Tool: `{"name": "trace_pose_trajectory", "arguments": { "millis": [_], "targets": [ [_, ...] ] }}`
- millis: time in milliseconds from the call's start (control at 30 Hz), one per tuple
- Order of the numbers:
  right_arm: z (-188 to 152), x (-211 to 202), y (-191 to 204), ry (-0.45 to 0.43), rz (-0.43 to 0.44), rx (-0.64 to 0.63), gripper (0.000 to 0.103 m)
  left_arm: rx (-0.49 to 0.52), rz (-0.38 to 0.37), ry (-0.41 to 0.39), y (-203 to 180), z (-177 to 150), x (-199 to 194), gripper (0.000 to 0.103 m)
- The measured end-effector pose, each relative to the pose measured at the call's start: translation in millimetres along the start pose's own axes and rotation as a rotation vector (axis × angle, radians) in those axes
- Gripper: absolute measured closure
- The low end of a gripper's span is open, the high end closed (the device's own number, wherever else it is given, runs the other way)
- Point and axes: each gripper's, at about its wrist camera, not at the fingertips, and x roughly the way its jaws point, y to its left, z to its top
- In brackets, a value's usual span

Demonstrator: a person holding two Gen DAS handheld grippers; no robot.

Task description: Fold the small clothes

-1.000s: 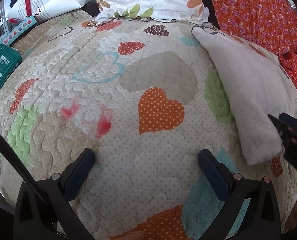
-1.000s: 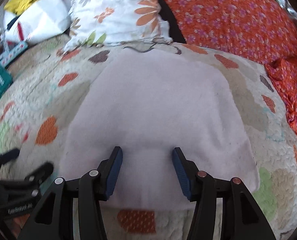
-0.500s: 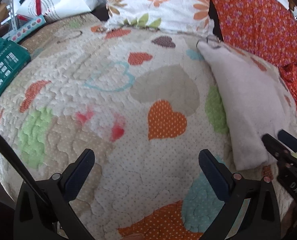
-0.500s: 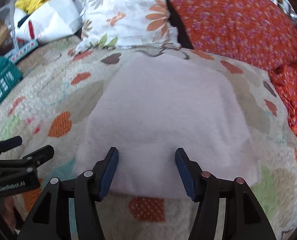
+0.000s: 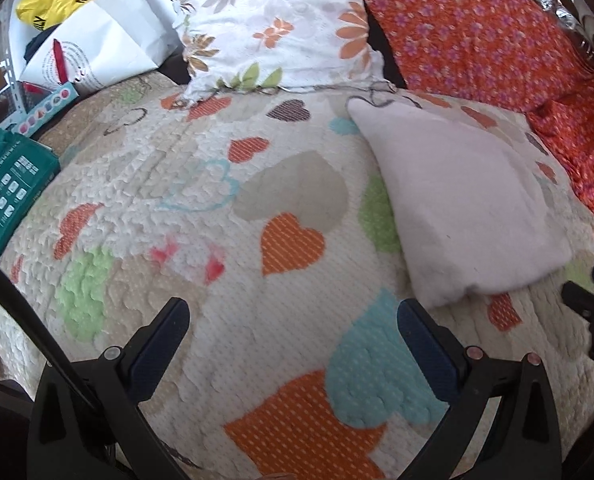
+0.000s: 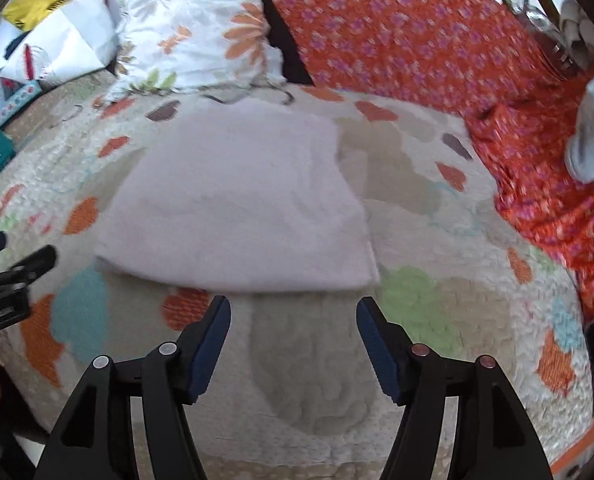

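- Pale pink fleece, folded into a flat packet, is being observed as the folded garment [image 6: 241,204]; it is lying on the heart-patterned quilt [image 5: 201,208], right of centre in the left wrist view [image 5: 465,208].
- Its long axis is being seen to run from the near edge of the bed toward the pillows; the narrower far end is pointing at the gap between the floral pillow [image 5: 273,28] and the orange flowered pillow [image 5: 469,28], and the broad near end is facing the grippers.
- The right gripper [image 6: 293,344] is being held just short of that near edge. Its jaws have just been opening and are standing wide apart, with only bare quilt between them; the garment is released.
- The left gripper [image 5: 293,344] is being held over bare quilt to the left of the garment, well apart from it, fingers spread wide and empty.
- A teal box [image 5: 5,184] is being noted at the left edge of the bed, and a white paper bag [image 5: 97,40] behind it.
- A crumpled grey cloth [image 6: 593,140] is lying on the orange spread [image 6: 545,184] at the far right.
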Motion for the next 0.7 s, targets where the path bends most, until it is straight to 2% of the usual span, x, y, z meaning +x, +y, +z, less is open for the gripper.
{"name": "trace_pose_trajectory", "arguments": {
  "millis": [133, 333, 700],
  "targets": [
    [-8, 14, -4, 0.038, 0.032, 0.058, 0.033, 0.007, -0.02, 0.019, -7, -7, 0, 0.0],
    [-11, 17, 10, 0.031, 0.014, 0.0, 0.033, 0.024, -0.038, 0.056, -12, -13, 6, 0.0],
    [-14, 24, 10, 0.051, 0.015, -0.003, 0.033, -0.005, -0.056, 0.102, -9, -15, 16, 0.0]
  ]
}}
